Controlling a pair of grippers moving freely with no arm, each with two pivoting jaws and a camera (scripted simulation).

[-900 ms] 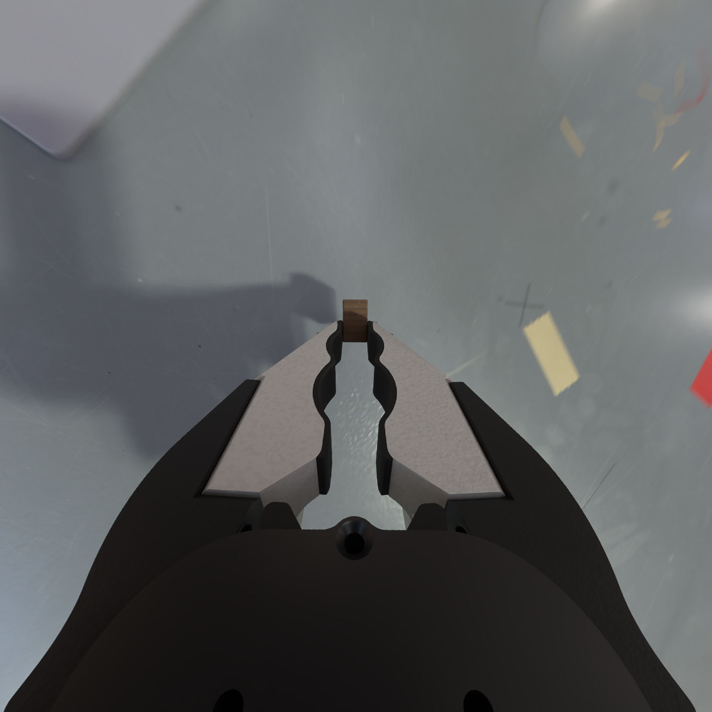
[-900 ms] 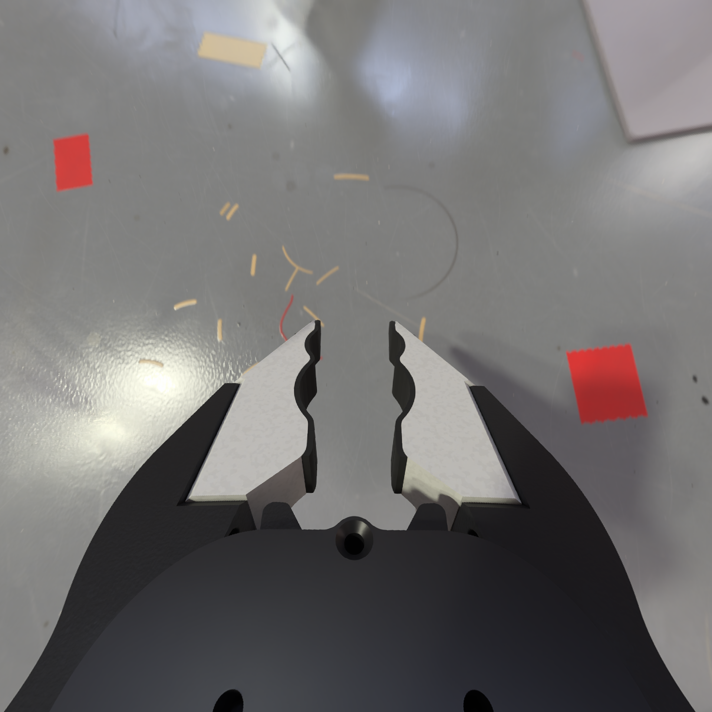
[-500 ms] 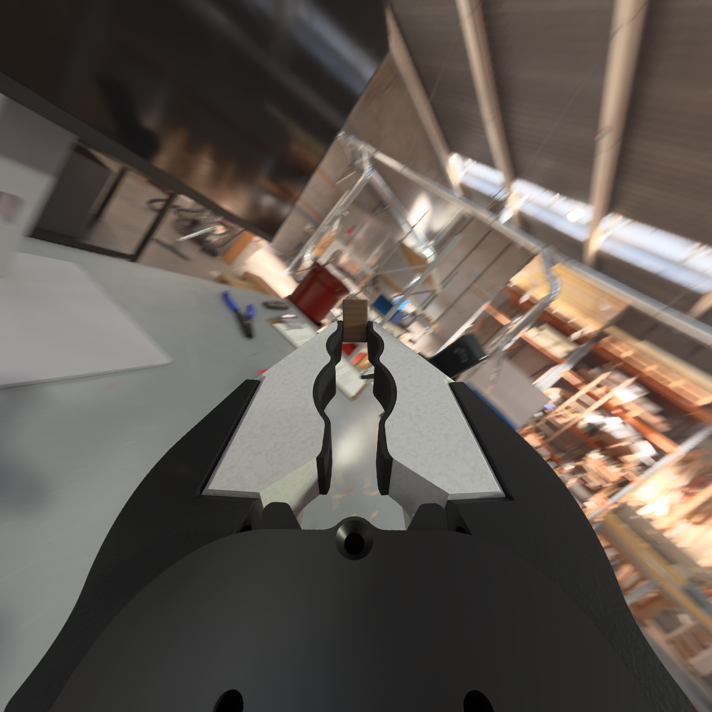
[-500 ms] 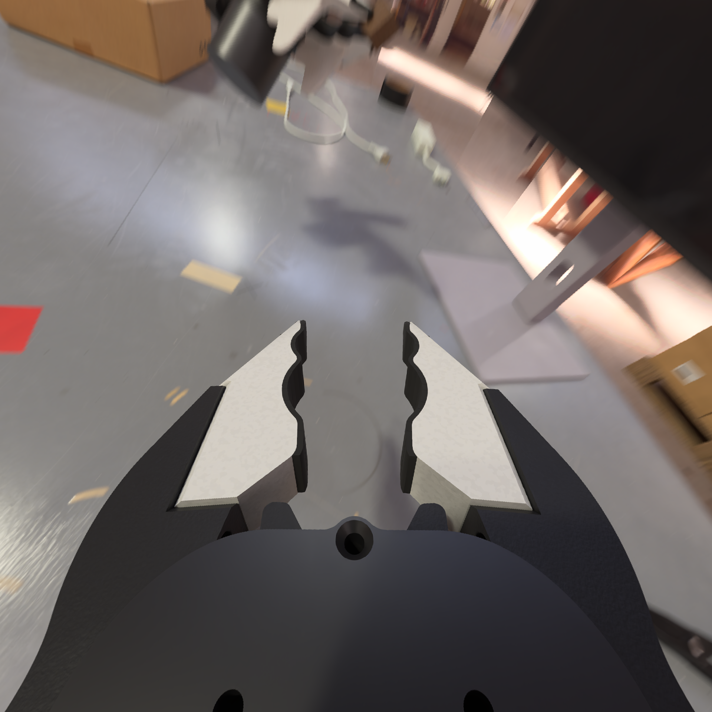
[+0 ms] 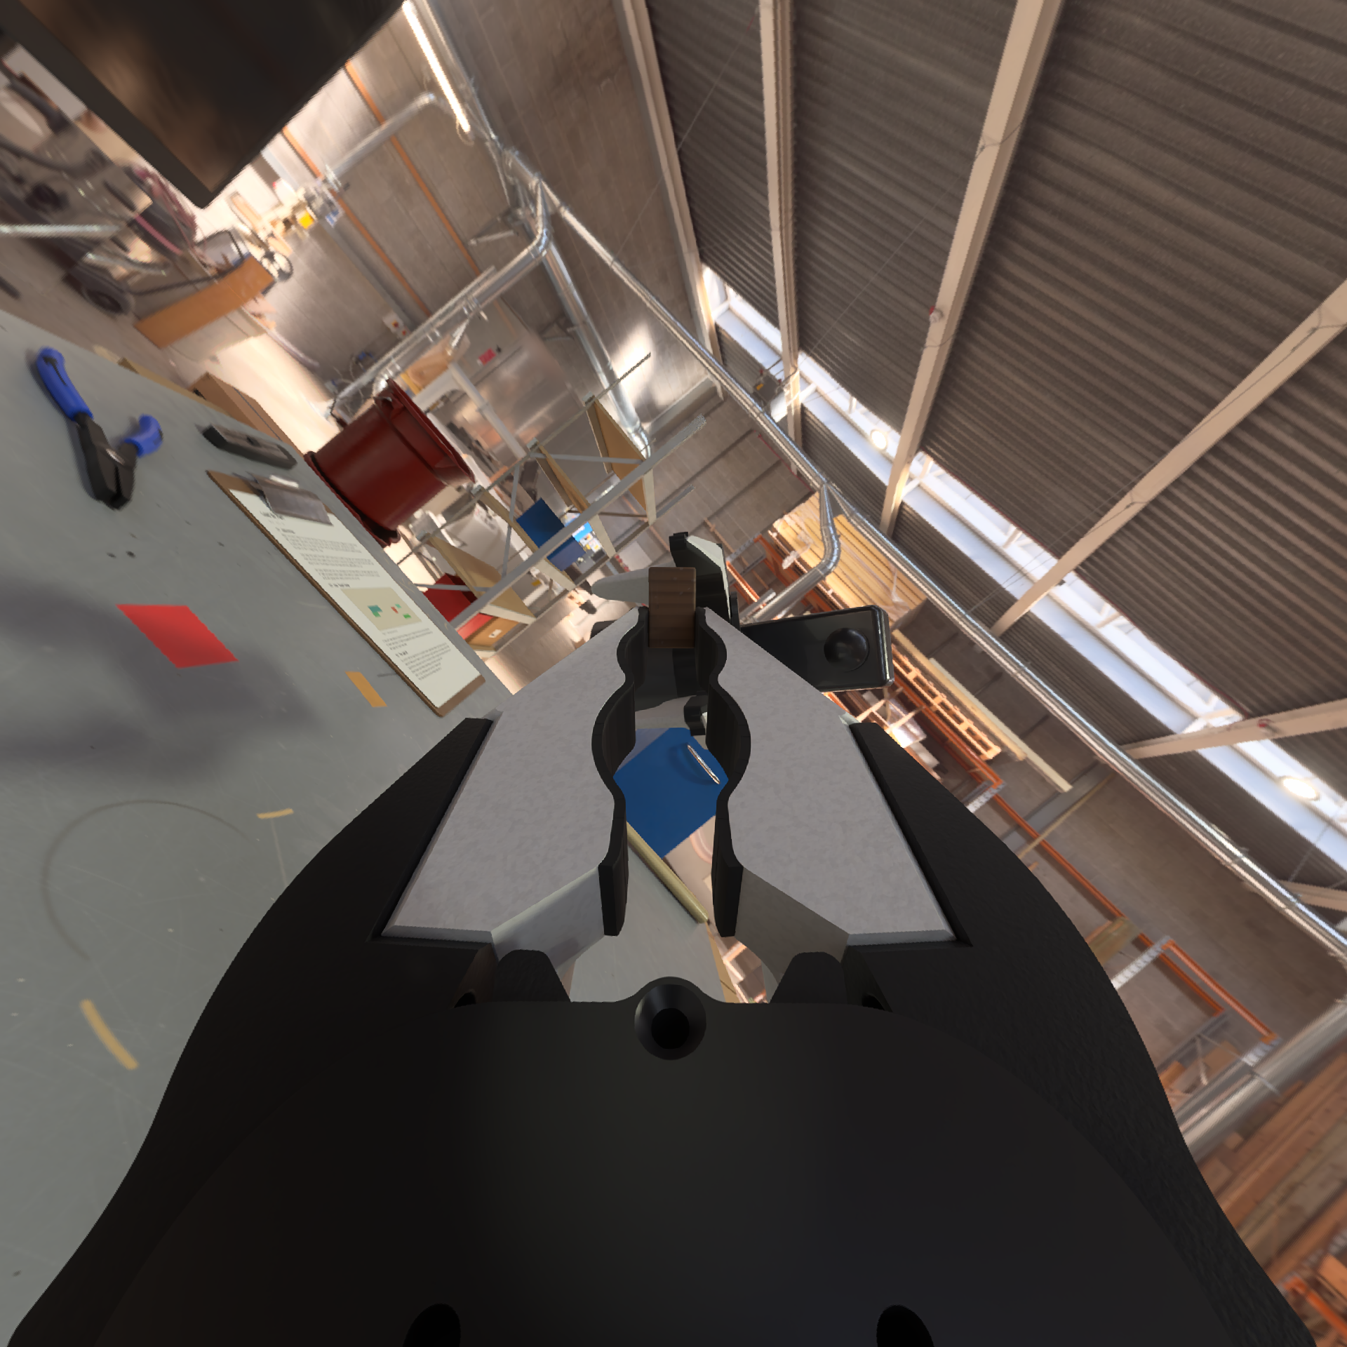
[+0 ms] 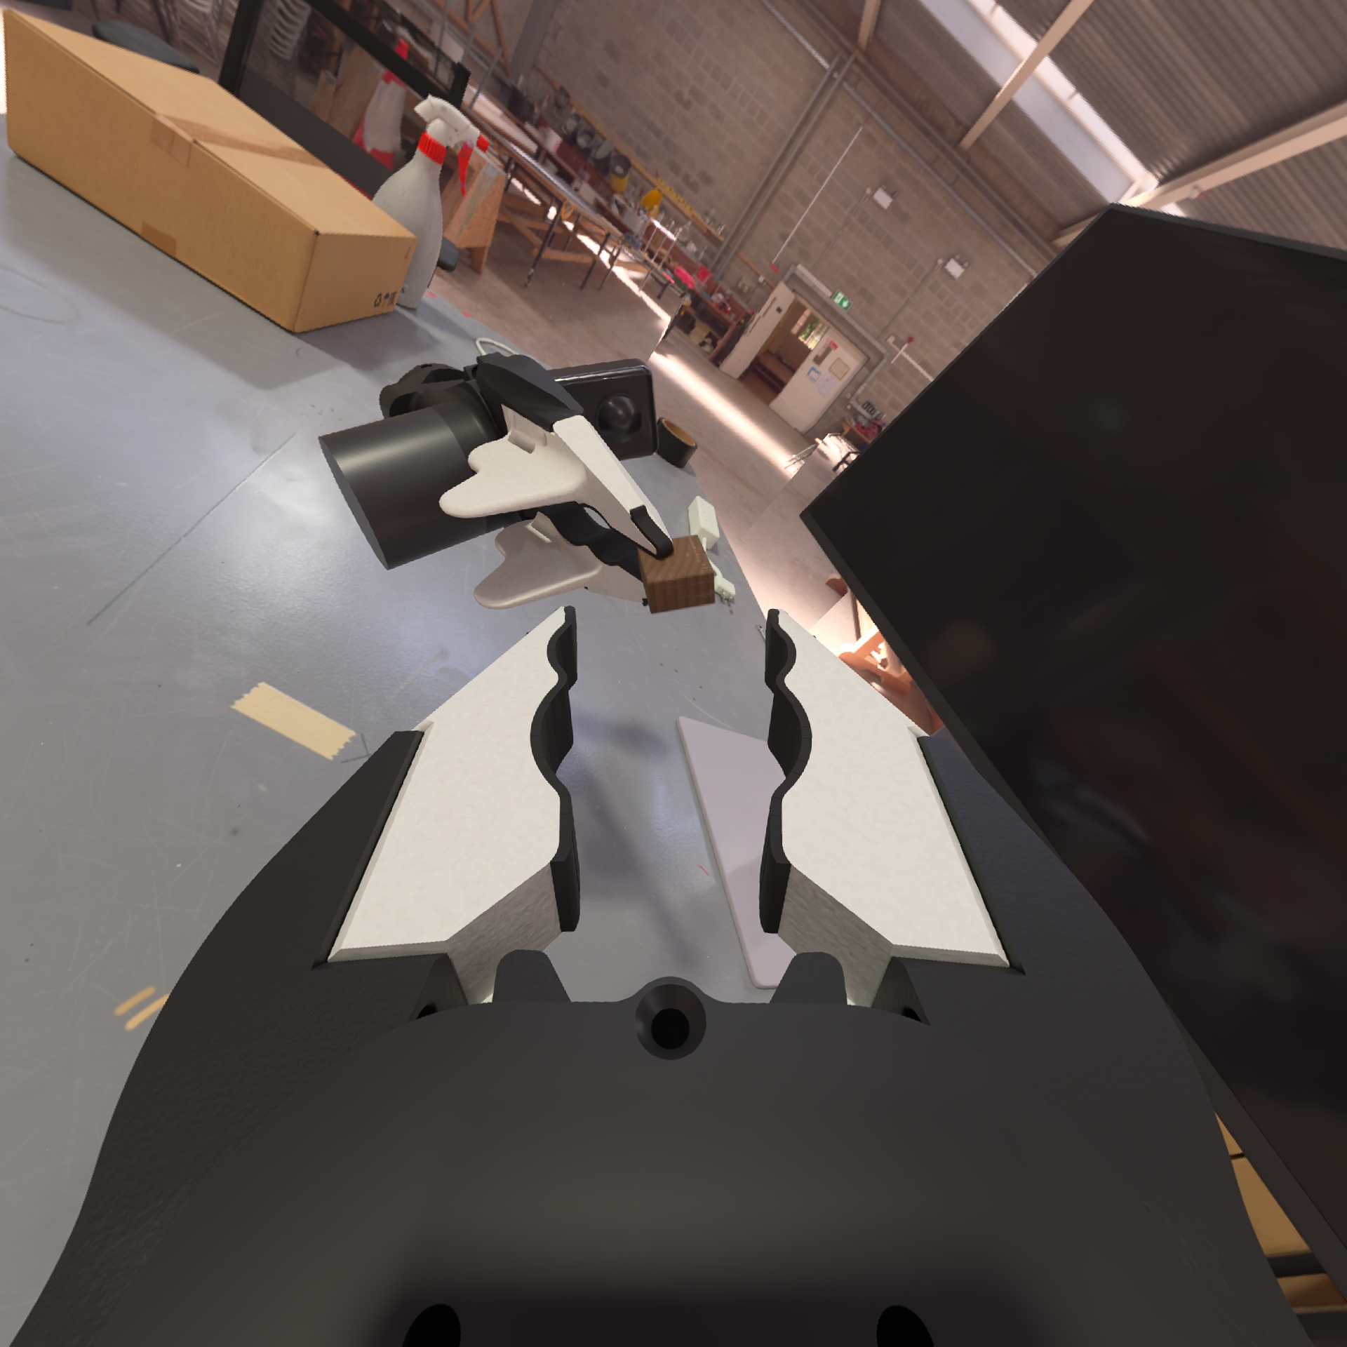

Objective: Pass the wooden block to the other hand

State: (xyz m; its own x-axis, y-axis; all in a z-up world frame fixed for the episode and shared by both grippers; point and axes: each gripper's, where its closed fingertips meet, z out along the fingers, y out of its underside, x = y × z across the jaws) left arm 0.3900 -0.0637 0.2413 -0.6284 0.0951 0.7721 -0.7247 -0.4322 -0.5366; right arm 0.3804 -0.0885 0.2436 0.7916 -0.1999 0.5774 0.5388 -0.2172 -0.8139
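Fingertips of the left gripper point(image 5: 671, 619) pinch the wooden block point(image 5: 670, 607) at their very ends, held up above the grey table point(image 5: 146, 838). Facing it, the right gripper point(image 6: 669, 635) has its jaws spread wide with nothing between them, the block point(image 6: 678, 583) just beyond its tips. Farther off sit a cardboard box point(image 6: 197, 175) and a spray bottle point(image 6: 421, 197).

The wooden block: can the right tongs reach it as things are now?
Probably yes. The right tongs are open, the wooden block juts from the left tongs just ahead, and nothing lies between.
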